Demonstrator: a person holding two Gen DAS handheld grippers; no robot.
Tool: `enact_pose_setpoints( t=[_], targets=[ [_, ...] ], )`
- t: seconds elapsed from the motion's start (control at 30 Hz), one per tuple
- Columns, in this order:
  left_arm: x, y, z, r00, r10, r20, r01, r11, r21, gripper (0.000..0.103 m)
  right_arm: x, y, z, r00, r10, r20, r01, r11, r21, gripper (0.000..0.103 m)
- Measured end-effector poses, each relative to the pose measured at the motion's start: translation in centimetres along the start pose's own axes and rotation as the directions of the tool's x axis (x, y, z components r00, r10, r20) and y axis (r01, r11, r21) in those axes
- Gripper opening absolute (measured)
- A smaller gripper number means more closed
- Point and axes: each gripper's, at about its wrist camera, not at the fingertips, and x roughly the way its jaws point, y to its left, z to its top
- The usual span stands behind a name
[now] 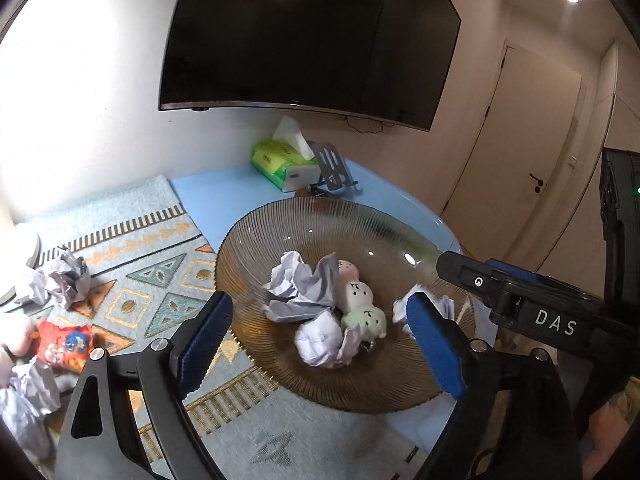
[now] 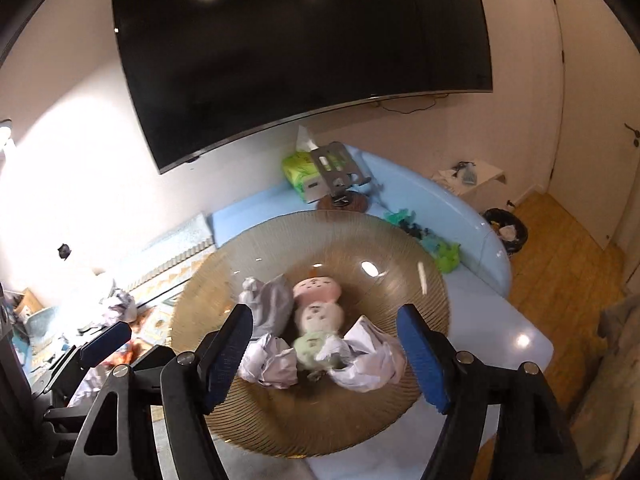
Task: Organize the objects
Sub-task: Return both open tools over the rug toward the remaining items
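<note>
Left wrist view | both our grippers' jaws spread, empty | glass bowl [image 1: 248, 248] holds paper balls, dumpling toy [image 1: 360, 300] | crumpled paper [image 1: 66, 280] at 9 o'clock remains

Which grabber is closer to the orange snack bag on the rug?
Left. The left gripper hangs over the bowl's rug-side edge, with the snack bag just beside it. The right gripper hangs over the bowl's far side, farther from the bag.

Wall-mounted television [image 1: 304, 36], closed door [image 1: 516, 160], floor wastebasket [image 2: 506, 230].
</note>
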Motion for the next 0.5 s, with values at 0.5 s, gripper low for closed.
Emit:
enact_pose_setpoints(
  t=[0.5],
  targets=[
    [-12.2, 7.7, -5.8, 0.960, 0.268, 0.084, -0.260, 0.961, -0.098, 0.088, -0.8, 15.8, -5.7, 0.957, 0.272, -0.100, -0.288, 0.930, -0.230, 0.073]
  ],
)
